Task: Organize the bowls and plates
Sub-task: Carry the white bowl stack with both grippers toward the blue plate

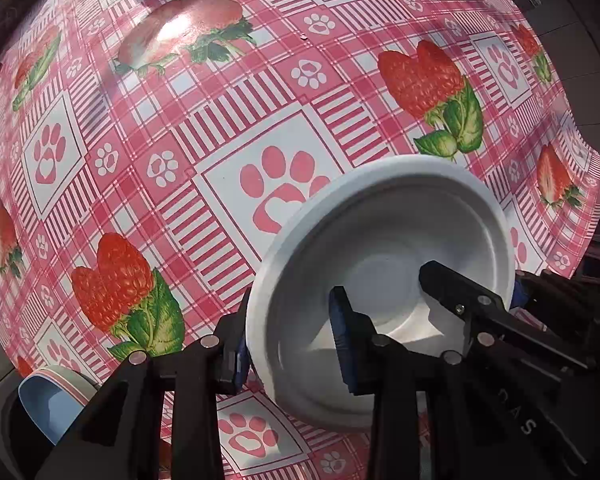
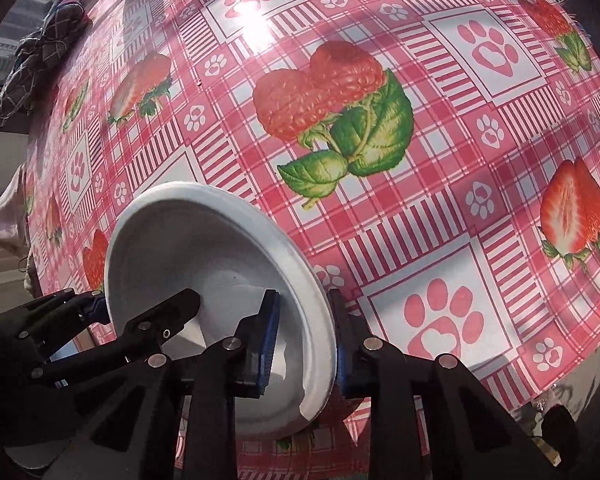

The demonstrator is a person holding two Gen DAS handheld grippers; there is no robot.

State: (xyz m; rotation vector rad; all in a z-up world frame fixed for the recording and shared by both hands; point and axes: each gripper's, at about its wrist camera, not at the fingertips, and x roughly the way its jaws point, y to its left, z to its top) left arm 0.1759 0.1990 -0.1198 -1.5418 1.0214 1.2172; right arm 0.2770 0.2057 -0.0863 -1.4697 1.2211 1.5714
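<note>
Left tongs are pinched tight on the near-left rim of the white bowl, one pad inside, one outside, while the right tongs clamp the opposite rim the same way. Between them the bowl hangs tilted over the strawberry-print table, with a blue bowl at the table's edge. It looks light, thin and a bit bendy, so rim grips suit it, but squeeze gently or it may buckle.

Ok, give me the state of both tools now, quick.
Left tool: closed on the rim of the white bowl.
Right tool: closed on the opposite rim of the same white bowl.
</note>
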